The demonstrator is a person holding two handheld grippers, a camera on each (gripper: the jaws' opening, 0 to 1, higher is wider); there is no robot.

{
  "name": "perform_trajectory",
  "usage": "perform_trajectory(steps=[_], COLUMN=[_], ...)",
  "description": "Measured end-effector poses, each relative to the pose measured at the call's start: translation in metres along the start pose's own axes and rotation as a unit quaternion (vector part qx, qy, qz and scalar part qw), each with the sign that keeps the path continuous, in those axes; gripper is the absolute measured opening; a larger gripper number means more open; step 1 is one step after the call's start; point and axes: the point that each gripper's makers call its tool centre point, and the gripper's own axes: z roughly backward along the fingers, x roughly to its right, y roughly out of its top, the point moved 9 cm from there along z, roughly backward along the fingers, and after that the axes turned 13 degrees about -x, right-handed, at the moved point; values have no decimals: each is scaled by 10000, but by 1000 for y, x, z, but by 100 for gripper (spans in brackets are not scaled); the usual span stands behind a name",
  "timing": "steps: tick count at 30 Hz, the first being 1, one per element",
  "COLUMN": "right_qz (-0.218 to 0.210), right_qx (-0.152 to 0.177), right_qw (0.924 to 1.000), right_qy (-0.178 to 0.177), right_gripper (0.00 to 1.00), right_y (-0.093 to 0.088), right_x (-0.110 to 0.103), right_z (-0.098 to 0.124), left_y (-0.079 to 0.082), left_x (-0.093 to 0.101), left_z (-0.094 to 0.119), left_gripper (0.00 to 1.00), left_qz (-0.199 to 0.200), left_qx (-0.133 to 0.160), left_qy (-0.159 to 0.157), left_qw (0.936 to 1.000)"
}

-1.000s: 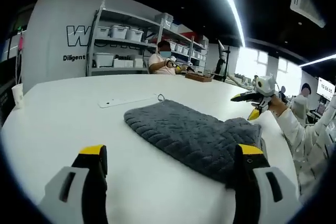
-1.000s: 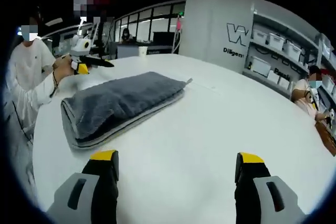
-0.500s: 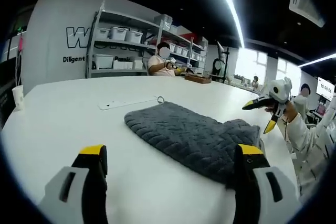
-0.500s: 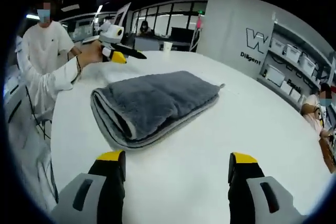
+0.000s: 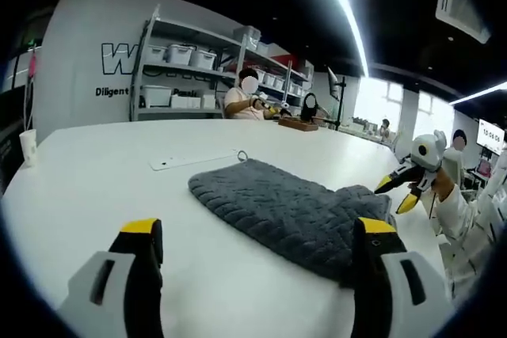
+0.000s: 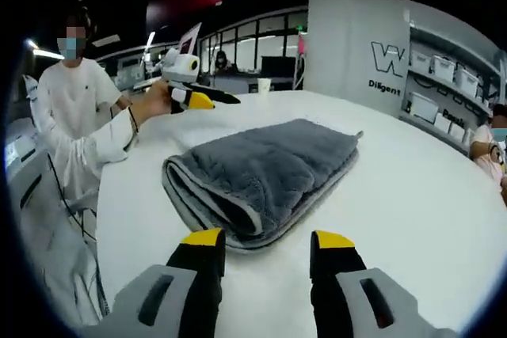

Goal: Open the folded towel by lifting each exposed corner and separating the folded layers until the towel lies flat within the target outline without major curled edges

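1. Your right gripper [image 6: 260, 244] is spread apart and empty, low over the worktop [image 6: 412, 195], tips just short of the towel [image 6: 265, 168]'s near folded end.
2. Your left gripper [image 5: 257, 235] is also spread wide and empty; the towel's thick end lies just inside its right jaw.
3. The towel lies folded in the middle of the worktop, layers stacked, with open edges showing at the end facing your right gripper.
4. It looks thick, soft and limp with a grippy pile, so expect sag and drag, not sliding.
5. Pinch the top layer only at a corner of that open end; a deep bite probably takes all the layers.
6. Farther off, a small hang loop [image 5: 242, 153] marks the far corner.
7. I can't make out a target outline.
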Motion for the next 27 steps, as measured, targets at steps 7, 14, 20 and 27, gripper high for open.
perform_trajectory(steps=[7, 14, 20, 27], right_qz=[333, 532, 371, 458], right_qx=[63, 191, 430, -84], right_qw=[9988, 9976, 9980, 9985], right_qy=[-354, -398, -271, -302], right_gripper=[11, 0, 0, 0], right_y=[7, 12, 16, -1], right_x=[-8, -16, -20, -25], right_z=[-6, -4, 11, 6], left_y=[-1, -1, -2, -2], left_x=[-1, -1, -1, 0], left_z=[0, 0, 0, -2], left_gripper=[97, 97, 97, 97], left_qz=[31, 20, 11, -29], left_qx=[-16, -10, -21, -78], left_qy=[-8, -13, -14, -36], left_qw=[10000, 10000, 10000, 10000])
